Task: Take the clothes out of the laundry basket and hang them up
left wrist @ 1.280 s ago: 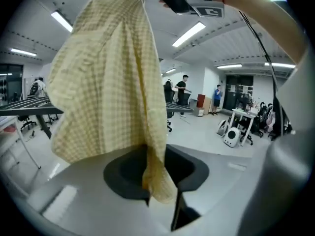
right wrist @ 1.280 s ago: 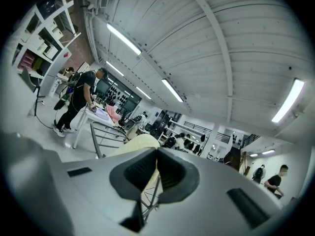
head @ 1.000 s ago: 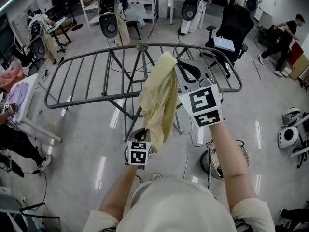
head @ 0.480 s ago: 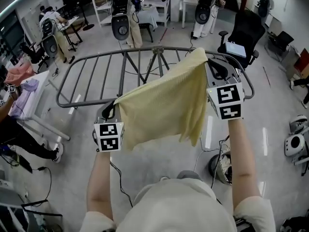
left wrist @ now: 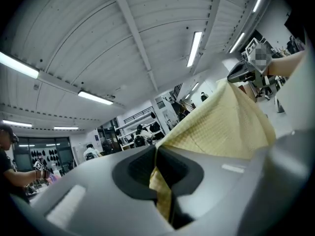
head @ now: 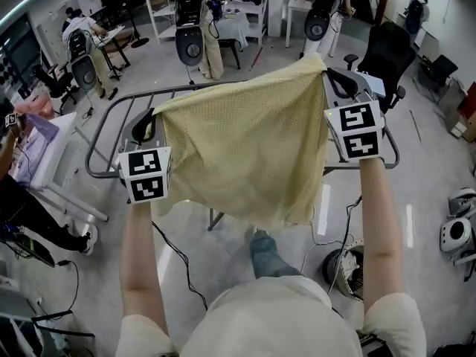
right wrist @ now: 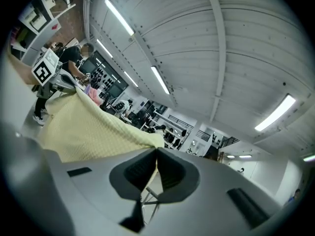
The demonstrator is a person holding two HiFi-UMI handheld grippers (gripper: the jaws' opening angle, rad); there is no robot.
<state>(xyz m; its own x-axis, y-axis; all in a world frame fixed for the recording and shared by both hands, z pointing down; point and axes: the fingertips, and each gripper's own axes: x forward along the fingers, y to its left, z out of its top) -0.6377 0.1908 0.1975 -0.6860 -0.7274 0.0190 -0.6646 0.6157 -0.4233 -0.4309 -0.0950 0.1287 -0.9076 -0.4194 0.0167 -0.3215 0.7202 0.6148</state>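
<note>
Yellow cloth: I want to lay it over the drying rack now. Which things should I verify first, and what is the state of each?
1. Left gripper shut on a top corner of the cloth: ok.
2. Right gripper shut on the other top corner: ok.
3. Cloth spread wide between the grippers, not bunched: ok.
4. Cloth held above the rack, its top edge higher than the bars: ok.
5. Bars under the cloth free of other clothes: cannot tell, the cloth hides the middle of the rack.
6. Lower hem clear of the near rail: cannot tell from the head view.
</note>
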